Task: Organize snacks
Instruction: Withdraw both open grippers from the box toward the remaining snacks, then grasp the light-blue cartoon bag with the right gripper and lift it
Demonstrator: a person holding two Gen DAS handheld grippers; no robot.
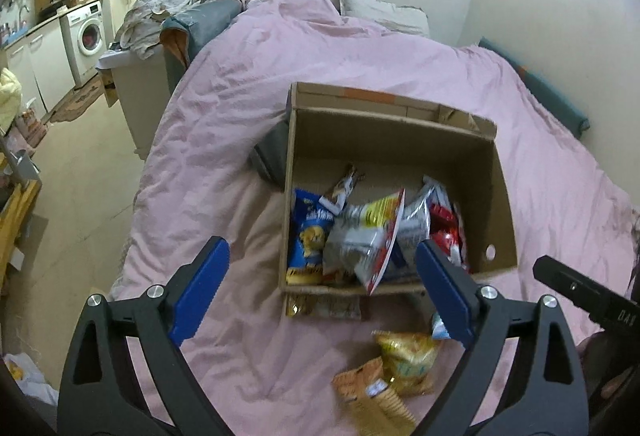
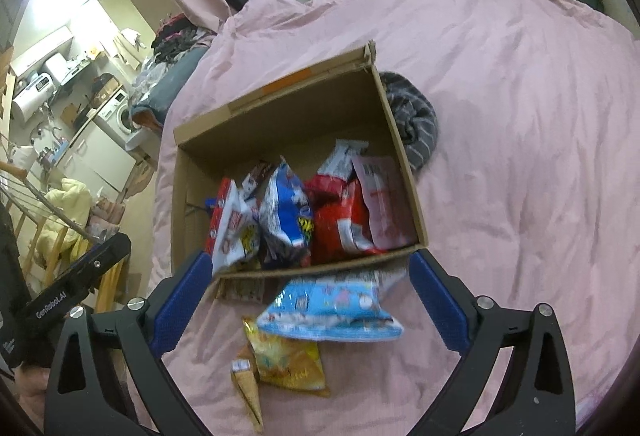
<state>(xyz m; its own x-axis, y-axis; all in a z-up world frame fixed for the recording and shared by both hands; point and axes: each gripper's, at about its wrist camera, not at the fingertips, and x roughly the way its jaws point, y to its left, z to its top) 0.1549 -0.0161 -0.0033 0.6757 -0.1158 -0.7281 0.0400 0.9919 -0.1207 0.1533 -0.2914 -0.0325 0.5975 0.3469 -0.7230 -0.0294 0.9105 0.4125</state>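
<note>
An open cardboard box (image 1: 496,196) (image 2: 404,164) stands on a pink bedspread (image 1: 224,124) and holds several snack bags, among them a blue one (image 1: 310,232) and a red one (image 2: 340,220). In front of the box lie a yellow packet (image 1: 408,360) (image 2: 288,360) and an orange cone-shaped packet (image 1: 368,392) (image 2: 248,388). A light-blue packet (image 2: 332,308), blurred, lies on top of the yellow one. My left gripper (image 1: 322,252) is open over the box's near edge, with nothing gripped. My right gripper (image 2: 310,262) is open; the light-blue packet sits between its fingers, clear of both pads.
A grey striped cloth (image 2: 412,120) lies against the box's side. A pillow (image 1: 384,10) and the wall bound the far end of the bed. The bed's left edge drops to the floor (image 1: 88,172), with a laundry pile (image 1: 180,8) and a kitchen area beyond.
</note>
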